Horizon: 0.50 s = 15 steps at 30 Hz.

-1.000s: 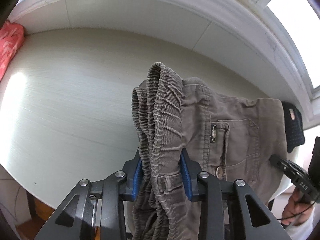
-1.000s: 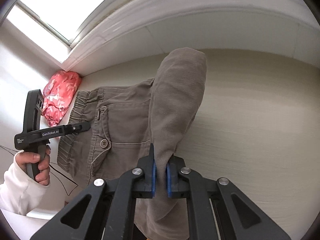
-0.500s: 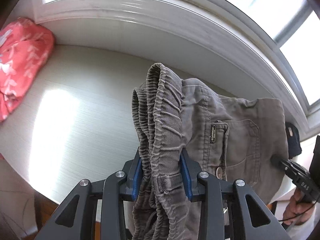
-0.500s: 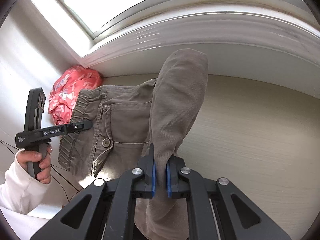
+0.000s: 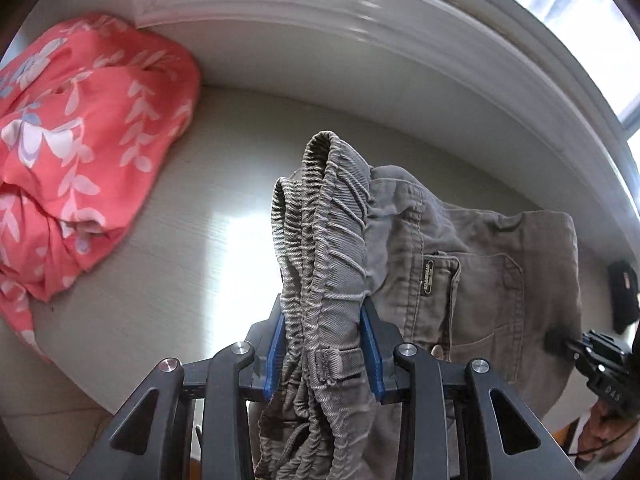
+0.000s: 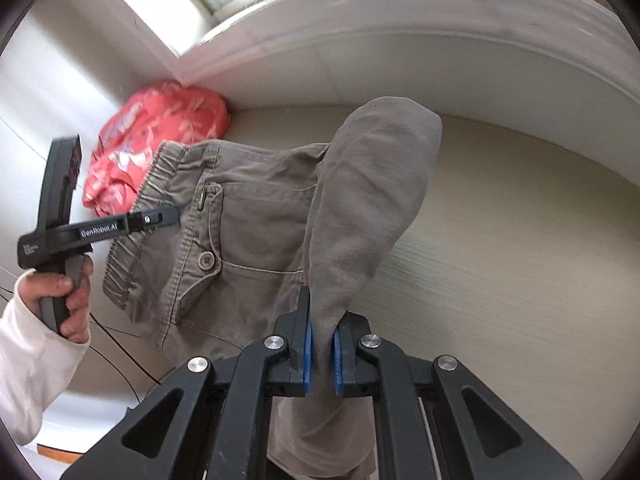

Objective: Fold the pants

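Grey-brown pants (image 5: 472,280) with a buttoned back pocket hang stretched between my two grippers above a pale wooden table (image 5: 172,280). My left gripper (image 5: 322,344) is shut on the bunched elastic waistband (image 5: 332,208). My right gripper (image 6: 321,350) is shut on a folded leg of the pants (image 6: 372,200). In the right wrist view the left gripper (image 6: 160,218) shows at the waistband. The right gripper (image 5: 560,340) shows at the far right of the left wrist view.
A crumpled pink floral garment (image 5: 68,140) lies at the table's left corner, also in the right wrist view (image 6: 160,132). A white window sill (image 5: 360,12) runs along the back. A dark object (image 5: 624,296) sits at the right.
Both grippers have carried the pants leftward toward the pink garment, which now fills more of the left wrist view. Both grips are unchanged.
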Each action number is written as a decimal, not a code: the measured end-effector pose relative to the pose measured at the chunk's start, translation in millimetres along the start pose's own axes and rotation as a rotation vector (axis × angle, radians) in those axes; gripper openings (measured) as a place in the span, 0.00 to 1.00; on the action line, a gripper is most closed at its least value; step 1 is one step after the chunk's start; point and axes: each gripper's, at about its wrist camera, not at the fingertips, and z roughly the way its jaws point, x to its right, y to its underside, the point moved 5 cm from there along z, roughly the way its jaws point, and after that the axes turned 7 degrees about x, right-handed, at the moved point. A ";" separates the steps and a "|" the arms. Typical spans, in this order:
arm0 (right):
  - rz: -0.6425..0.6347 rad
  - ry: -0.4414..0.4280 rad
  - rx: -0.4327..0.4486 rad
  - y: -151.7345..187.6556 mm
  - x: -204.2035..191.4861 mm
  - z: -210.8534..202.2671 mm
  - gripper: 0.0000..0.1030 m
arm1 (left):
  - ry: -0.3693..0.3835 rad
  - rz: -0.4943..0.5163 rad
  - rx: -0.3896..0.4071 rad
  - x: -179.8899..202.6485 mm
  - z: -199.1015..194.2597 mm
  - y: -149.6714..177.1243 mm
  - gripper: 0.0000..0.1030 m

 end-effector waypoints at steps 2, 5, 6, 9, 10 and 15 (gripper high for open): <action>-0.020 0.011 -0.018 -2.1 -5.2 9.4 0.04 | -0.019 0.002 -0.017 -12.5 4.4 1.3 0.31; -0.032 0.022 -0.033 -6.8 -12.0 18.9 0.04 | -0.024 -0.023 -0.045 -29.9 13.1 4.6 0.31; -0.032 0.028 -0.036 -5.4 -8.4 18.2 0.04 | -0.021 -0.034 -0.054 -35.2 17.6 7.8 0.32; -0.032 0.055 -0.073 -5.4 -4.7 25.8 0.04 | -0.028 -0.026 -0.072 -40.6 27.2 11.1 0.32; -0.040 0.073 -0.094 -1.7 0.4 28.9 0.04 | -0.035 -0.021 -0.079 -41.2 31.7 13.7 0.32; -0.041 0.103 -0.131 1.8 3.5 41.3 0.04 | -0.039 -0.009 -0.088 -40.7 37.1 19.1 0.34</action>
